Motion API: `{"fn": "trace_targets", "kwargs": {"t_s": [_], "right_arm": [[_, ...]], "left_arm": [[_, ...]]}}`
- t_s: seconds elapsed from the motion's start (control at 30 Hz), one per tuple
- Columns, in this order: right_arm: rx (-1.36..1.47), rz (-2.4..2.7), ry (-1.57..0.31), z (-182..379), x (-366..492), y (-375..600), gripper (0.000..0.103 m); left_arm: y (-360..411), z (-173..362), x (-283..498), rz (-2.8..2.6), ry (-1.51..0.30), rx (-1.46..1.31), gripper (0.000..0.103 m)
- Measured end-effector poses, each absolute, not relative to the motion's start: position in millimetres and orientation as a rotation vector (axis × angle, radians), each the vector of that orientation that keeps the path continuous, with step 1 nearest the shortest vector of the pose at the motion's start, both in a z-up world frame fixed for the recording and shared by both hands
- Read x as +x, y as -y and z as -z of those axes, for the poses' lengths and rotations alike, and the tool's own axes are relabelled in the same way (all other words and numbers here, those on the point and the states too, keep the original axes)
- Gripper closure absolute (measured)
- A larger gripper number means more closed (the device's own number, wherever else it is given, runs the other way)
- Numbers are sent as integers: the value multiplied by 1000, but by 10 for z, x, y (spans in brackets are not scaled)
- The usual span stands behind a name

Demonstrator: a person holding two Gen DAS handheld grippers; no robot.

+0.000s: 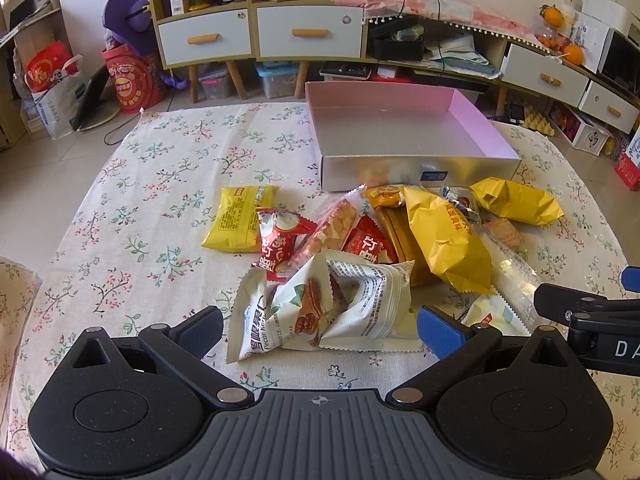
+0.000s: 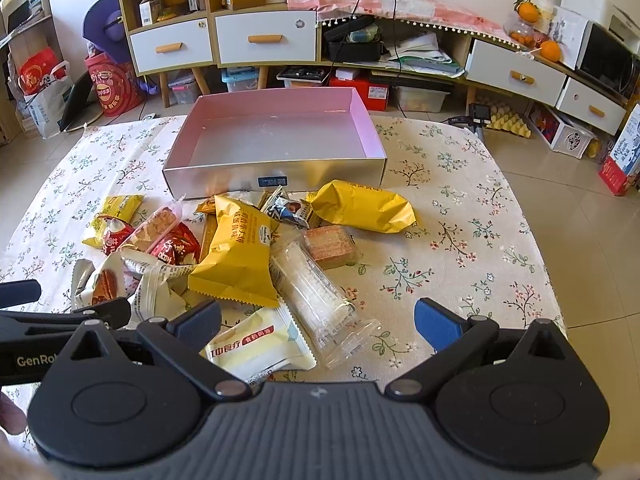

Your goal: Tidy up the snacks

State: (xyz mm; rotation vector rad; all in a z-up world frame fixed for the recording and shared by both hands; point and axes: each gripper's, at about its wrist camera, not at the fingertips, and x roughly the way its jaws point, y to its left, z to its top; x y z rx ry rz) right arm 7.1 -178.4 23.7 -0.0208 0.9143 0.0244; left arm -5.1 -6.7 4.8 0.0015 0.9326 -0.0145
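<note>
A pile of snack packets lies on the floral tablecloth in front of an empty pink-lined silver box (image 1: 420,168) (image 2: 224,178). My left gripper (image 1: 320,330) is open, its fingers on either side of the white pecan packets (image 1: 320,312). Yellow packets (image 1: 240,220) (image 2: 360,206), red packets (image 1: 280,240) and a clear plastic sleeve (image 2: 316,296) make up the pile. My right gripper (image 2: 318,326) is open over a pale yellow-white packet (image 2: 256,344) and the end of the clear sleeve. Each gripper shows at the edge of the other's view.
The table (image 2: 460,208) is covered with a flowered cloth, with bare cloth to the left (image 1: 140,200) and to the right. Beyond it stand low cabinets with white drawers (image 1: 308,36), storage bins, bags on the tiled floor and oranges (image 2: 550,50) on a shelf.
</note>
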Motion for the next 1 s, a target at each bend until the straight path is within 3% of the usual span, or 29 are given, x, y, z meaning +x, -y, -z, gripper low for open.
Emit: {"fn": "trace_targets", "kwargs": {"t_s": [1.0], "right_arm": [[40,-130,-971,-25,172,1914,1]], "left_arm": [[-221,170,76,109,-920,86,0]]}}
